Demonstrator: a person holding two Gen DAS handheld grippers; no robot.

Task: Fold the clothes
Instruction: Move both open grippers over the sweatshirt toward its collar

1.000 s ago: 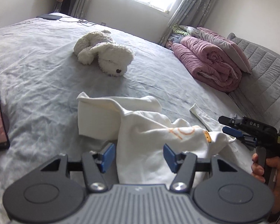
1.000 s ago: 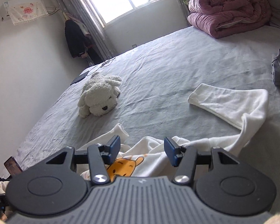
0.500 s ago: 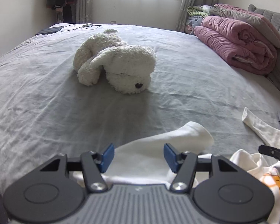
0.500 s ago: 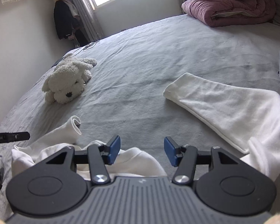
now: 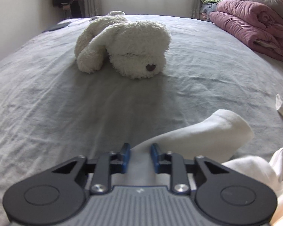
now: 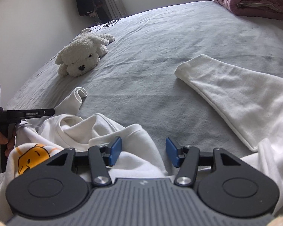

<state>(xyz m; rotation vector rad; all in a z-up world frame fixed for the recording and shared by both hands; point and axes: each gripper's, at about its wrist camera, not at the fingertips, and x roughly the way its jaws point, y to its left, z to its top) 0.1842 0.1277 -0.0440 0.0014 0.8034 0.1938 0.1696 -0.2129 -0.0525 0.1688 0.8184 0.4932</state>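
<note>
A white sweatshirt point(image 6: 122, 131) with a yellow cartoon print point(image 6: 31, 156) lies crumpled on the grey bed point(image 6: 160, 37). One sleeve point(image 6: 235, 94) lies flat to the right; the other sleeve point(image 5: 207, 131) points toward the plush dog. My left gripper point(image 5: 140, 158) has its jaws narrowed around the shoulder end of that sleeve, with cloth between the pads. It also shows in the right wrist view point(image 6: 51, 111). My right gripper point(image 6: 143, 151) is open, low over the bunched shoulder cloth.
A white plush dog point(image 5: 126, 45) lies on the bed beyond the left sleeve. A folded pink quilt point(image 5: 254, 24) sits at the headboard side. A dark flat device point(image 5: 56, 26) and cables lie at the far edge near the curtains.
Both grippers moved forward and down over the sweatshirt. The left gripper's jaws narrowed from wide open onto the sleeve. The right gripper stayed open.
</note>
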